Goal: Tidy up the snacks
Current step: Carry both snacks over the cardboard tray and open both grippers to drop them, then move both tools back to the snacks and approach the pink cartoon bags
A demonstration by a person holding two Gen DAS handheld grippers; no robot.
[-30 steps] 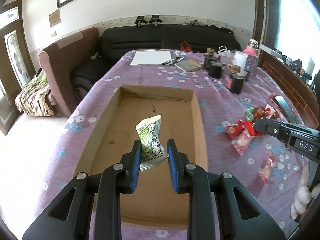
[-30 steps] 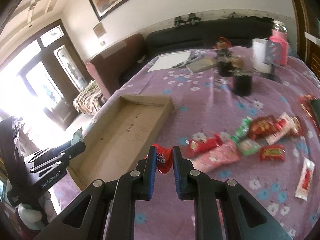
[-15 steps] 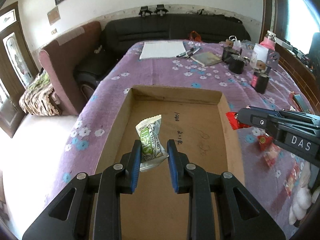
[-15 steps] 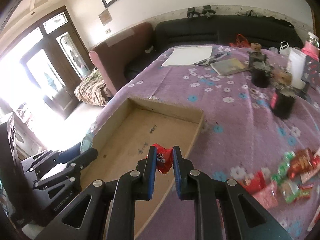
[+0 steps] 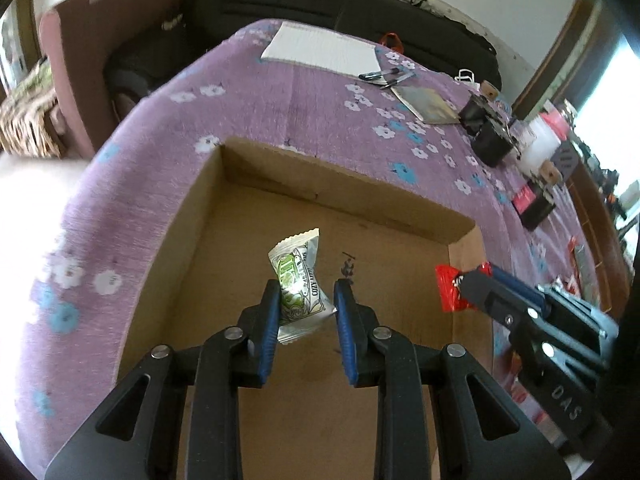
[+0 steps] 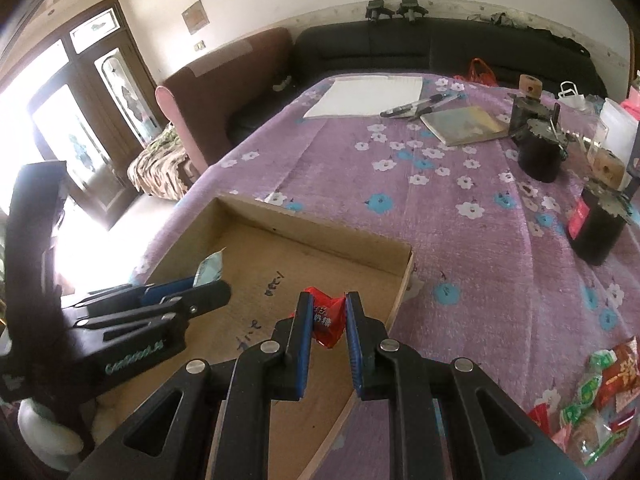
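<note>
Cardboard box: bare floor | your left gripper pinches green snack | right gripper clamps red snack

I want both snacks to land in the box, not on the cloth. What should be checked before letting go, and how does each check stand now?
1. Left gripper holds the green-and-silver packet: ok, between the pads.
2. Right gripper shut on the red packet: ok.
3. Left packet above the cardboard box floor: ok.
4. Red packet inside the box's right wall: ok in the right wrist view; the left wrist view shows it close to that wall.
5. Box floor under both packets free of other snacks: ok where it shows.
6. Height above the floor low enough for a gentle drop: cannot tell.
</note>
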